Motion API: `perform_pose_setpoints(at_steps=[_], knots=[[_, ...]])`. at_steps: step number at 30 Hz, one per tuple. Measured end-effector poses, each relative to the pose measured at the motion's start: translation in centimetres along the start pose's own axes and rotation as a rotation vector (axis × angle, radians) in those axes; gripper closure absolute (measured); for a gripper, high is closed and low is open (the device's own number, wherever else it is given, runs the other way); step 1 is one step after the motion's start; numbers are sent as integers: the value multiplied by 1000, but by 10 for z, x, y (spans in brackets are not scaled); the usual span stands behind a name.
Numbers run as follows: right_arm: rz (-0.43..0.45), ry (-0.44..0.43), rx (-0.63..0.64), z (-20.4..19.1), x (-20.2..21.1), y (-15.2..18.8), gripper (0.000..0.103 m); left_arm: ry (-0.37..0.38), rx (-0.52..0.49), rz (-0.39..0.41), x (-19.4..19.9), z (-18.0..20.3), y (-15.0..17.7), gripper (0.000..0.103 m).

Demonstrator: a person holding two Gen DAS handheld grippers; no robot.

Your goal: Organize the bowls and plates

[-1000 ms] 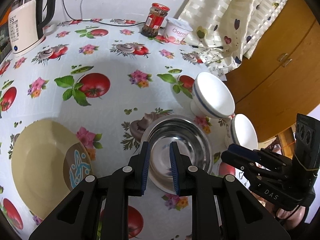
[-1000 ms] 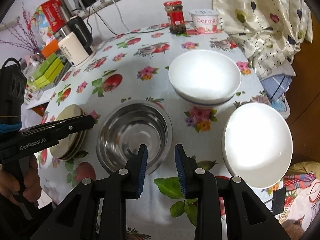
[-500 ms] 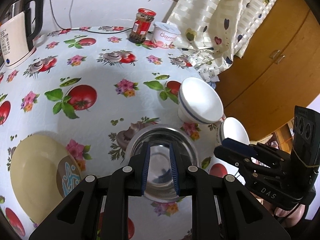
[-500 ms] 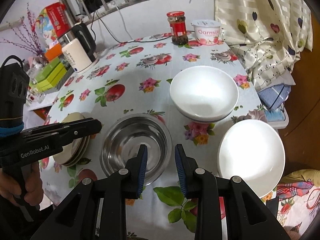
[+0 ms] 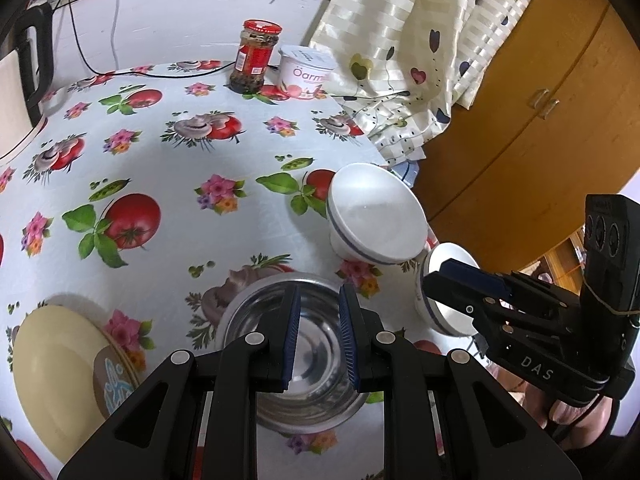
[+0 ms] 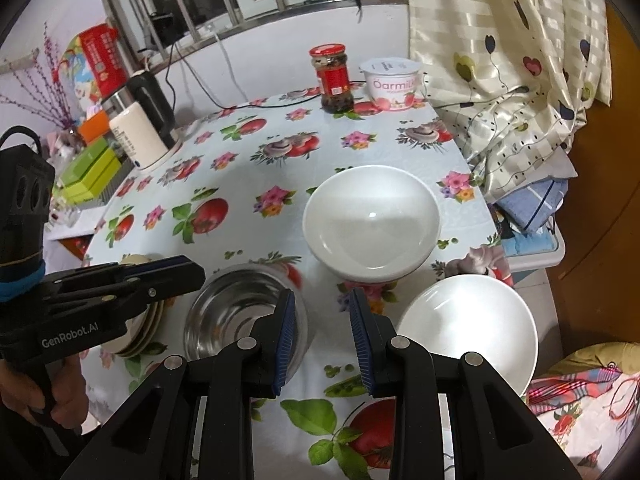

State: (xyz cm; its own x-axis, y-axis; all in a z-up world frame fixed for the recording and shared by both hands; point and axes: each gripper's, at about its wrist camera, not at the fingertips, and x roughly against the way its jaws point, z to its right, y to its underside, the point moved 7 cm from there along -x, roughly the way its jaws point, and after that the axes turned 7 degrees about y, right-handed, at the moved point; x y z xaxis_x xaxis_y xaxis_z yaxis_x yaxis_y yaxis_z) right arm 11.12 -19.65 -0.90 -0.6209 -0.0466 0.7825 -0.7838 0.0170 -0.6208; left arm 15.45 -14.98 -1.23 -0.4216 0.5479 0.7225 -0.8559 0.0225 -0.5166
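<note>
Steel bowl (image 5: 298,356) smaller now, low in frame. Both grippers, left (image 5: 318,338) and right (image 6: 323,340), lifted back, part open, holding nothing. Nothing stacked yet.

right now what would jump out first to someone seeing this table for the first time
Probably the loud tomato-and-flower tablecloth, then the two glossy white bowls near its right edge. Left of them a shiny steel bowl sits by a stack of cream plates, with both empty black grippers hanging over it.
</note>
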Motion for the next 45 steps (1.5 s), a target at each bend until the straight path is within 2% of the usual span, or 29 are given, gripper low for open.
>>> perform_pose_setpoints(at_steps=[21, 30, 45], knots=[[15, 30, -87, 43, -7, -16, 75, 25, 10, -15, -26, 9, -22, 83], [16, 41, -128, 64, -13, -23, 75, 35, 31, -46, -48, 10, -30, 83], [-22, 32, -158, 79, -40, -28, 75, 39, 62, -67, -73, 3, -42, 83]])
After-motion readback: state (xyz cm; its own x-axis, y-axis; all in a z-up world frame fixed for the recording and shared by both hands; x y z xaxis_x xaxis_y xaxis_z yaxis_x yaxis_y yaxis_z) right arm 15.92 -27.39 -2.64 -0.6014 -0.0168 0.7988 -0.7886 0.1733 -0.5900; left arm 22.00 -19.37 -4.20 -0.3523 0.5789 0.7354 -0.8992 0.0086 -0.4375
